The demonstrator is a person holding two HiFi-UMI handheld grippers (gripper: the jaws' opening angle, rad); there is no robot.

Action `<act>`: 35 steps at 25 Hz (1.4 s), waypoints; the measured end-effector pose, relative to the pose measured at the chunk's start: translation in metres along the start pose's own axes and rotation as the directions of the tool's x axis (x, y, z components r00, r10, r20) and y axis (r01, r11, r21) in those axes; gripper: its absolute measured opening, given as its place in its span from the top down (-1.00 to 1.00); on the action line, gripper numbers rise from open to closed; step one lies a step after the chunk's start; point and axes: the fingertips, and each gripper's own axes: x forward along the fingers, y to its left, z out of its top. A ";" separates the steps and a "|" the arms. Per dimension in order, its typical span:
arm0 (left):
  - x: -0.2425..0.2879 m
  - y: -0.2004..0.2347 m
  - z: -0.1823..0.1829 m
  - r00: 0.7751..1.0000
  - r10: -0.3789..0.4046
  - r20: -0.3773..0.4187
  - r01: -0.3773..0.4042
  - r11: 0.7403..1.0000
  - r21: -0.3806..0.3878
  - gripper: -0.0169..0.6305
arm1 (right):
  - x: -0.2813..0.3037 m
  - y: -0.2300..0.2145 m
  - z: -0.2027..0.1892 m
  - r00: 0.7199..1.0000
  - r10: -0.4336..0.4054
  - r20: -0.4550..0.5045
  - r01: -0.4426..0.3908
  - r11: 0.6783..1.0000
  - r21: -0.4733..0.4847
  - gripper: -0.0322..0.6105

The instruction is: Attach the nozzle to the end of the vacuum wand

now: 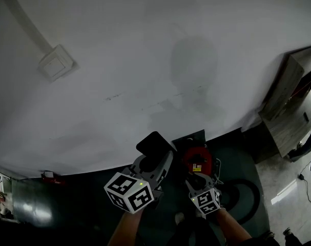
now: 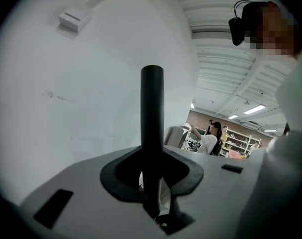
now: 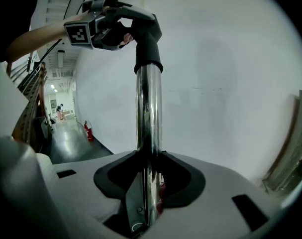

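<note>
- Chrome wand (image 3: 148,113): pinched by right gripper (image 3: 150,183).
- Black nozzle (image 3: 147,39): clamped in left gripper (image 2: 153,188), apparently seated on wand end; only release seemingly remains.

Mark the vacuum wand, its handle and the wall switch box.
wand (image 3: 149,108): right gripper view, middle of the chrome tube.
handle (image 3: 149,46): right gripper view, black neck above the collar.
wall switch box (image 1: 55,63): head view, centre of its faceplate.
</note>
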 end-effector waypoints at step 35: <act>-0.020 -0.017 -0.016 0.999 0.045 0.014 -0.046 0.986 0.160 0.69 | 0.010 0.022 -0.003 1.000 0.027 -0.015 -0.027 0.999 0.035 0.42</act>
